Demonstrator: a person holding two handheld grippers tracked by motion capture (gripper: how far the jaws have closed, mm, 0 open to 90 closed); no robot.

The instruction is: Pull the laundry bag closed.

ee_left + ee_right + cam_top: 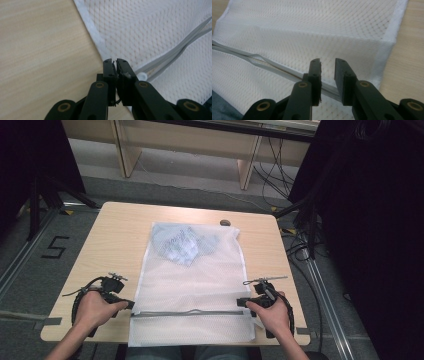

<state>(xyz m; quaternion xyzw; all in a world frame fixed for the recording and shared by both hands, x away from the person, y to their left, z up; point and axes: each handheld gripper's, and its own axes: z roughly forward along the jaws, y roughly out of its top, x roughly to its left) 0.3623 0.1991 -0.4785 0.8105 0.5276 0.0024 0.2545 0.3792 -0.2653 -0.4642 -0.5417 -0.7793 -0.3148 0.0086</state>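
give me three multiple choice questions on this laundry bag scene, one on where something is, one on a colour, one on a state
1. Where in the mesh bag does the folded garment lie?
A. far end
B. near end, by the zipper
C. outside it, on the table

2. What colour is the mesh?
A. black
B. white
C. red

3. How do the right gripper jaws stand?
A. apart, over the zipper
B. clamped on the garment
C. clamped on the table edge

Answers:
1. A, the high view shows it at the end away from the person.
2. B, all views show white netting.
3. A, a clear gap shows between them.
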